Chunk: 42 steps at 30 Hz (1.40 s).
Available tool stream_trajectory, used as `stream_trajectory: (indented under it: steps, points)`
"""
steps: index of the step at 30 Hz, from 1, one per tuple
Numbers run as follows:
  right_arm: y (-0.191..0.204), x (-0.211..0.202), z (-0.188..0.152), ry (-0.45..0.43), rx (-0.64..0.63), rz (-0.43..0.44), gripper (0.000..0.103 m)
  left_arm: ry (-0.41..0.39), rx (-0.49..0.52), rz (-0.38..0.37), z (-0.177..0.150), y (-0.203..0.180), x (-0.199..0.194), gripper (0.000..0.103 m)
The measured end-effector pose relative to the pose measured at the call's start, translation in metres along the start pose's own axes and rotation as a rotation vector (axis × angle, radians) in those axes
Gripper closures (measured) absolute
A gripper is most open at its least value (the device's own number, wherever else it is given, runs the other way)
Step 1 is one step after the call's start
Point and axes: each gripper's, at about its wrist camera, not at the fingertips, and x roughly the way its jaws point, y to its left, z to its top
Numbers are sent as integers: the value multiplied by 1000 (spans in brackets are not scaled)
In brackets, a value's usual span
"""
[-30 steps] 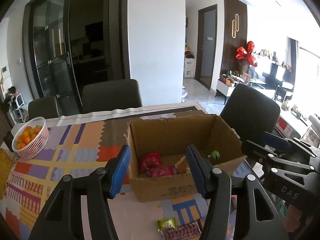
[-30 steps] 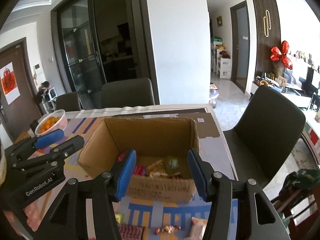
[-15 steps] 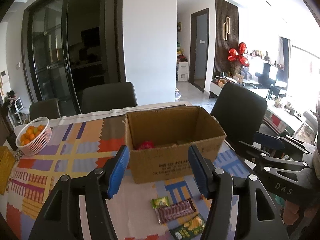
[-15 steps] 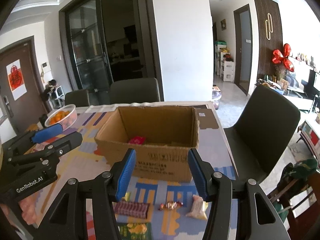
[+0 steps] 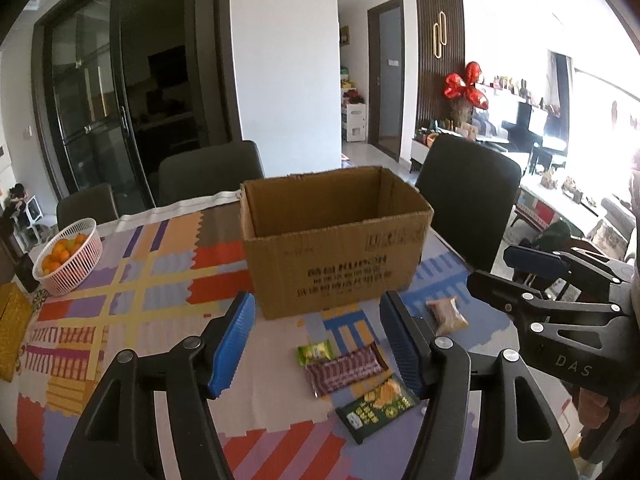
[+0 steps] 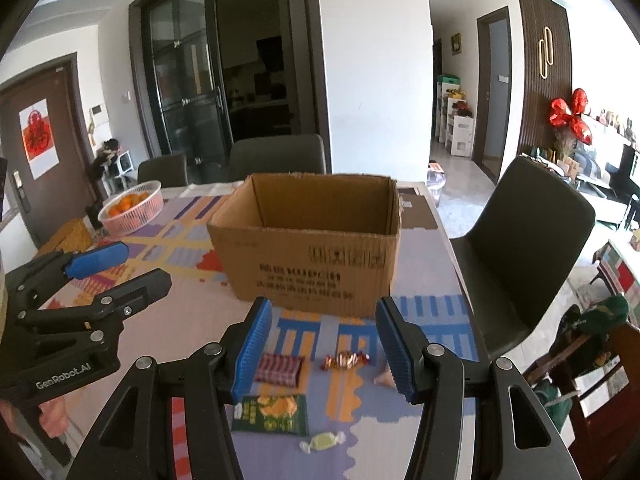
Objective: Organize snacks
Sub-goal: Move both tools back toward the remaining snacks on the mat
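Both hand-held grippers drawn back from the cardboard box (image 5: 336, 240) since a second ago; loose snacks now in view on the counter (image 5: 160, 280).

Earlier: box interior visible with red and green packets inside; now only the near corrugated wall with dark print, top flaps open. Left hand-held gripper (image 5: 316, 344): ribbed blue pads, jaws opening, wider than before, nothing between them. Right hand-held gripper (image 6: 324, 348): same ribbed blue pads, gap unchanged, partly open, nothing gripped. On the counter's patterned cloth, in front of the box: small green sachet (image 5: 315, 353), flat maroon checked bar (image 5: 346, 369), glossy dark-green packet (image 5: 378, 408), tan pouch (image 5: 446, 314), red-gold twist-wrapped candy (image 6: 346, 360), pale-yellow twist-wrapped candy (image 6: 323, 441). Pink lattice basket of oranges (image 5: 68, 256) at far left, well apart from the box.
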Motion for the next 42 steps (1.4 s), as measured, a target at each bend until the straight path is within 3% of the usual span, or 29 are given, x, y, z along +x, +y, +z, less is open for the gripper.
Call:
stream_trajectory:
  steps: [12, 19, 31, 42]
  points:
    - [0, 1, -32, 70, -23, -1, 48, 59, 72, -42, -37, -13, 5, 37]
    - [3, 13, -58, 158, -42, 2, 48, 116, 147, -62, -59, -22, 15, 37]
    - [4, 40, -101, 313, -58, -8, 48, 263, 246, -124, -97, -31, 51, 37]
    - [0, 64, -119, 372, -59, -17, 48, 323, 340, -176, -115, -42, 86, 32]
